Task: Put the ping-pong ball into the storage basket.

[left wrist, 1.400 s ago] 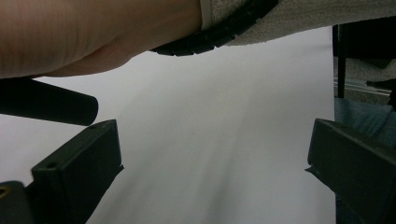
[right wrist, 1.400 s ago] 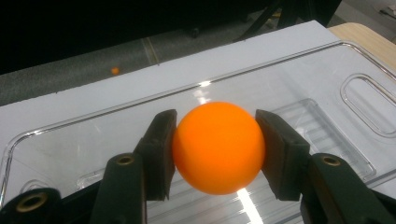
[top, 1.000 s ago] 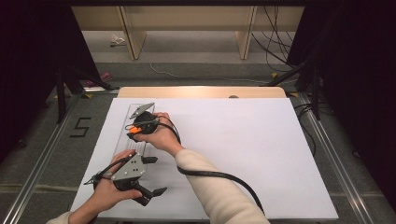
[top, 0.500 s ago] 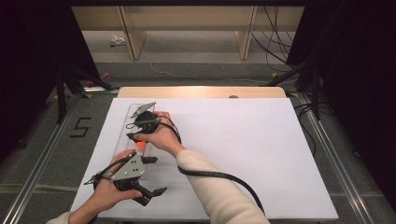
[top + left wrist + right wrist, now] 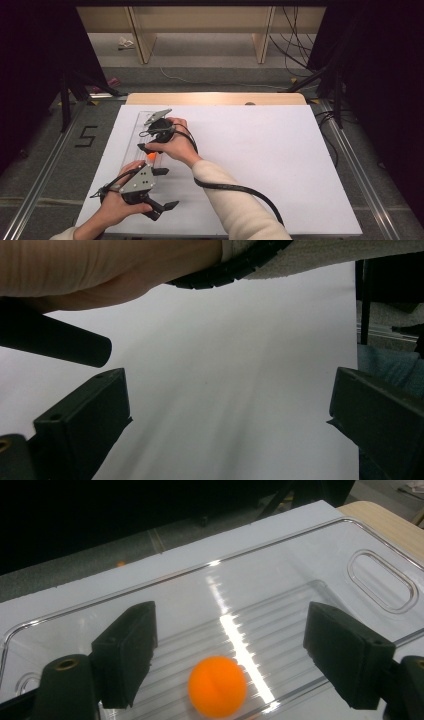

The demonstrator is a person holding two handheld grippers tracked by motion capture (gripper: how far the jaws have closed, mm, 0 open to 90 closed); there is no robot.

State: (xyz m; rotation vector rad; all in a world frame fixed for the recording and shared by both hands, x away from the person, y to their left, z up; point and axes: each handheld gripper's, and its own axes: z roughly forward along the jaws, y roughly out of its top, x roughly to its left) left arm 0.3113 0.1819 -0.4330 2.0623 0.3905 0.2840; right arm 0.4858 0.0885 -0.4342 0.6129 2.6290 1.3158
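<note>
The ball, small, orange and smooth, lies in the clear tray, on its ribbed floor, between the jaws of the right tool and free of both. Those jaws have just been opening and now stand wide, with nothing pressed between them. By its look the ball is light, hard and slick, so it would likely roll at a nudge and squirt out of an off-centre pinch; the best hold seems to be straight across its middle, one pad on each side. The tray looks thin, stiff and glossy, and may slide on the sheet if pushed. From above, the tray lies at about 10 o'clock on the white tabletop, with the right tool over it and the ball just below that. The left tool waits at 7 o'clock, jaws apart and empty. The right forearm and its cable cross between the two tools, which could hamper a reach by the left.
</note>
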